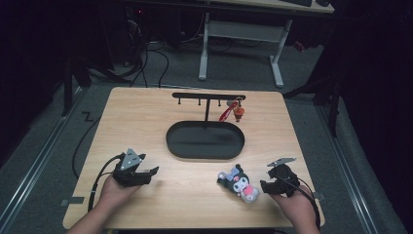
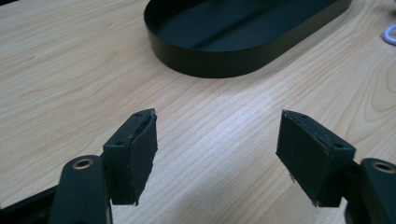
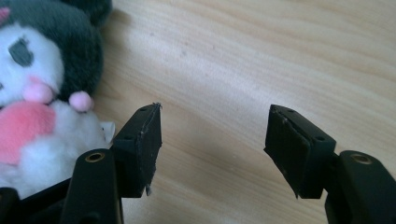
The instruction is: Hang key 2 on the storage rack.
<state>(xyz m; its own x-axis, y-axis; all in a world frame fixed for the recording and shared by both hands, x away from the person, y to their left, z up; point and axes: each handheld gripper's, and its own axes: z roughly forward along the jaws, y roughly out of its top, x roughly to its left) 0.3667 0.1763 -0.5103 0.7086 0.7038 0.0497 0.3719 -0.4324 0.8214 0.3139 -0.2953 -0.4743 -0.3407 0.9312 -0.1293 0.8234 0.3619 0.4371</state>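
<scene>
A small plush doll [image 1: 239, 183] with a dark hood, white face and pink belly lies on the wooden table near its front right. In the right gripper view the doll [image 3: 42, 98] lies just left of my right gripper [image 3: 215, 149], which is open with bare table between its jaws. That right gripper [image 1: 273, 185] rests just right of the doll in the high view. My left gripper [image 1: 146, 175] sits at the front left, open and holding nothing [image 2: 217, 156]. A black oval tray [image 1: 204, 140] lies mid-table, and its rim [image 2: 219, 65] shows ahead of the left jaws.
Behind the tray stands a black T-shaped rack [image 1: 208, 97] with small hooks; a red keychain charm [image 1: 233, 111] hangs at its right end. A white ring [image 2: 390, 35] peeks in at the right edge of the left gripper view. Cables trail from both grippers off the table's front.
</scene>
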